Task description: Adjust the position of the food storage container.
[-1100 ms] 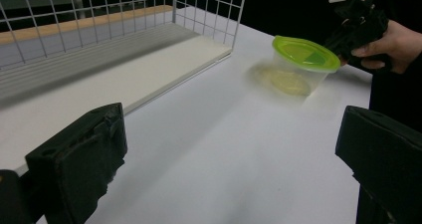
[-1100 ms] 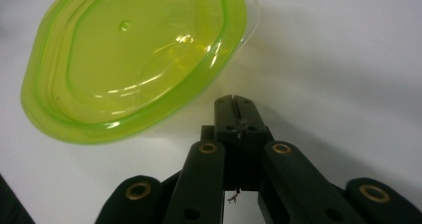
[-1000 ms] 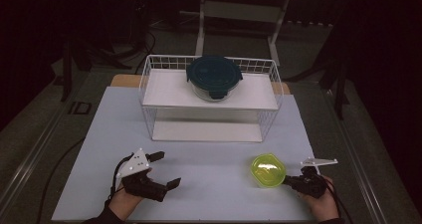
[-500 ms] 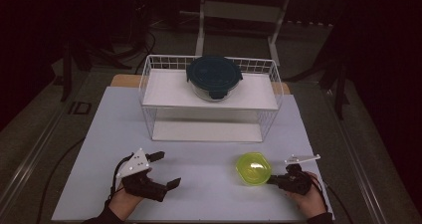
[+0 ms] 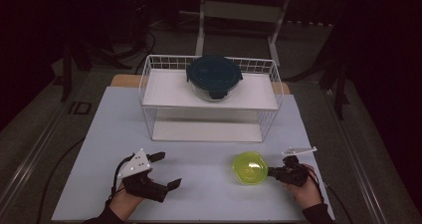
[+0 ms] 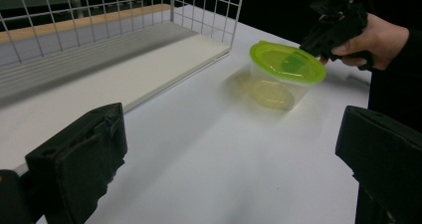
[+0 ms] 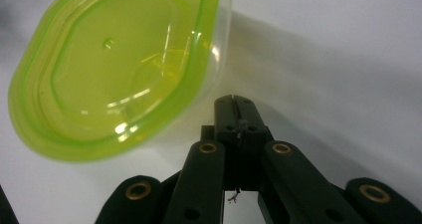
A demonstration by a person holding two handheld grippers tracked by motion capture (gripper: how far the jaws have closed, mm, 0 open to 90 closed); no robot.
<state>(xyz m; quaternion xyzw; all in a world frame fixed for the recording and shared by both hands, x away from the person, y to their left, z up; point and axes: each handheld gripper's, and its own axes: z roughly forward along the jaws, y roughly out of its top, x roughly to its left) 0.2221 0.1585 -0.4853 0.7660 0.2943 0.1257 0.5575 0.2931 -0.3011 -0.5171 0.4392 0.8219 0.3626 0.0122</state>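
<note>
A clear container with a lime-green lid (image 5: 250, 168) stands on the white table at the front right, in front of the wire rack. My right gripper (image 5: 271, 172) is shut, its closed tip right at the container's right side; in the right gripper view the container (image 7: 114, 74) lies just beyond the shut jaws (image 7: 234, 104). My left gripper (image 5: 168, 170) rests open at the front left with nothing between its jaws. In the left gripper view the container (image 6: 286, 69) sits ahead to the right, with the other hand and gripper (image 6: 323, 30) behind it.
A white wire rack (image 5: 149, 92) with two shelves stands at the middle back. A round glass container with a dark teal lid (image 5: 214, 74) sits on its top shelf. The rack's corner (image 6: 199, 15) is near the left gripper's line of sight. The table edge runs close to both hands.
The right gripper and the green-lidded container moved left together, towards the table's middle. The left gripper stayed where it was, open.
</note>
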